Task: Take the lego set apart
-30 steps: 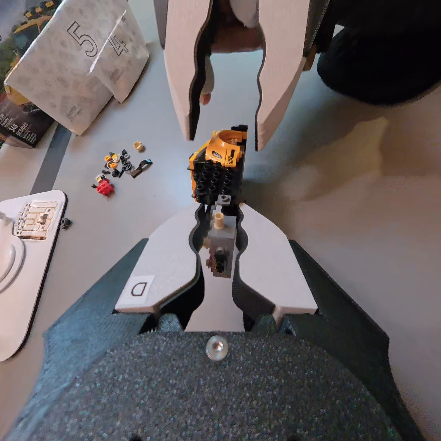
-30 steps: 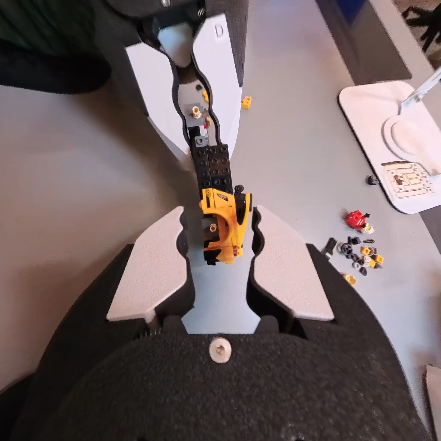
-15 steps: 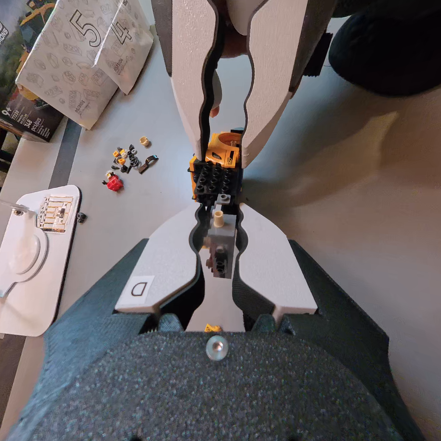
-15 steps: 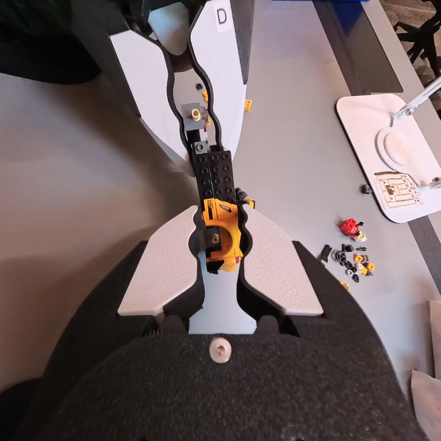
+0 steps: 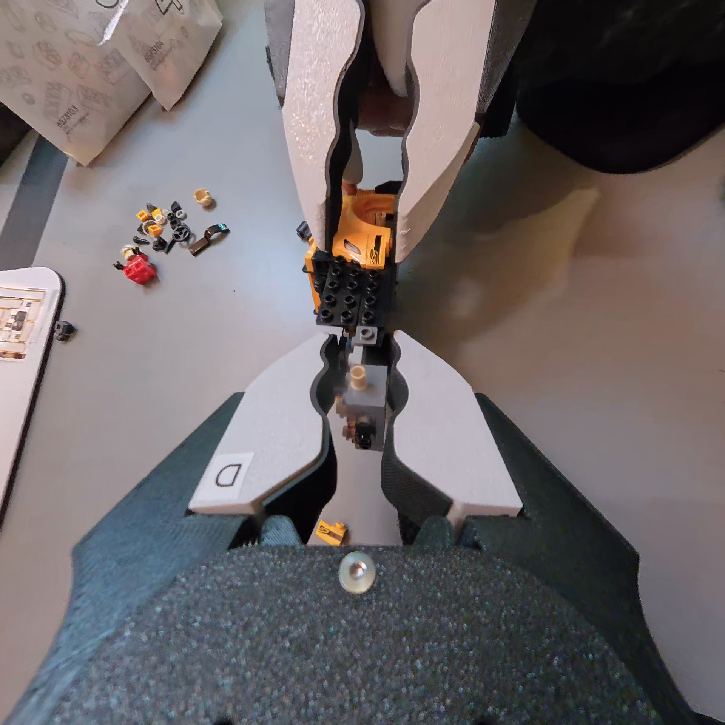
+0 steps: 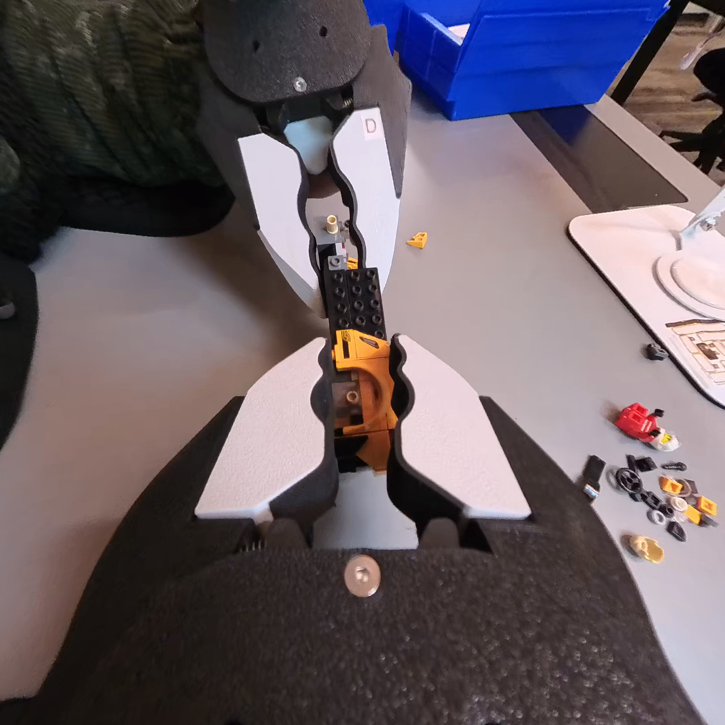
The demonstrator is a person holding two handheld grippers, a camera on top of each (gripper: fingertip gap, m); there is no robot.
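The lego model is a narrow build: a black studded plate (image 5: pixel 349 294) in the middle, an orange bodywork end (image 5: pixel 361 243) and a grey end with a tan pin (image 5: pixel 363 388). My left gripper (image 5: pixel 361 341) is shut on the grey end. My right gripper (image 5: pixel 363 247) comes in from the opposite side and is shut on the orange end. In the right wrist view the orange end (image 6: pixel 365 376) sits between my right gripper's (image 6: pixel 361 345) fingers, the black plate (image 6: pixel 357 302) bridges the gap, and my left gripper (image 6: pixel 349 290) holds the far end above the grey table (image 6: pixel 490 294).
A pile of small loose pieces (image 5: pixel 168 231) (image 6: pixel 659 498) and a red piece (image 5: pixel 137 268) (image 6: pixel 637 421) lie on the table. A yellow wedge (image 6: pixel 418 240), a white pad (image 6: pixel 647 274), paper bags (image 5: pixel 78 59), a blue bin (image 6: pixel 529 51) and a person's dark clothing (image 6: pixel 98 98) are nearby. Spacing between my two grippers at the tips: around 4 cm.
My right gripper moved forward over the orange end and closed from open onto it. My left gripper kept its hold on the grey end.
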